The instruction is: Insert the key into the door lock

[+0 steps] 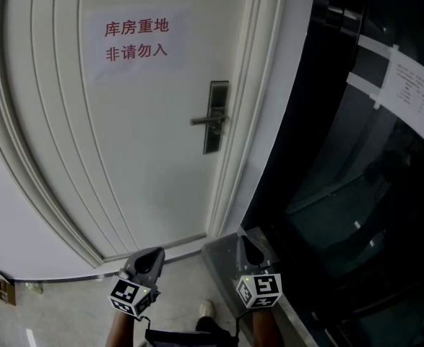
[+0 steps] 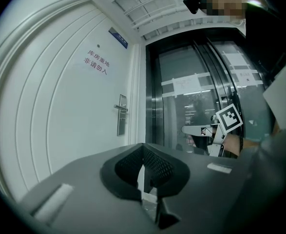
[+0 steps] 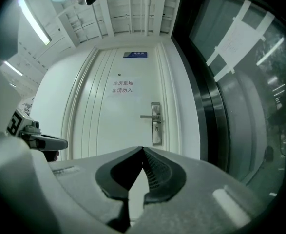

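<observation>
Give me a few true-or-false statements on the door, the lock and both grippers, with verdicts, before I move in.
1. In the head view the lever handle sticks out to the left of its lock plate. True.
2. A key is already in the lock. False: no key shows in the lock plate.
3. The right gripper has its jaws wide apart. False: they are together, with nothing visible between them.
4. A paper notice with red characters is on the door, higher than the handle. True.
5. The left gripper touches the door. False: it is low in the head view and apart from the door.
</observation>
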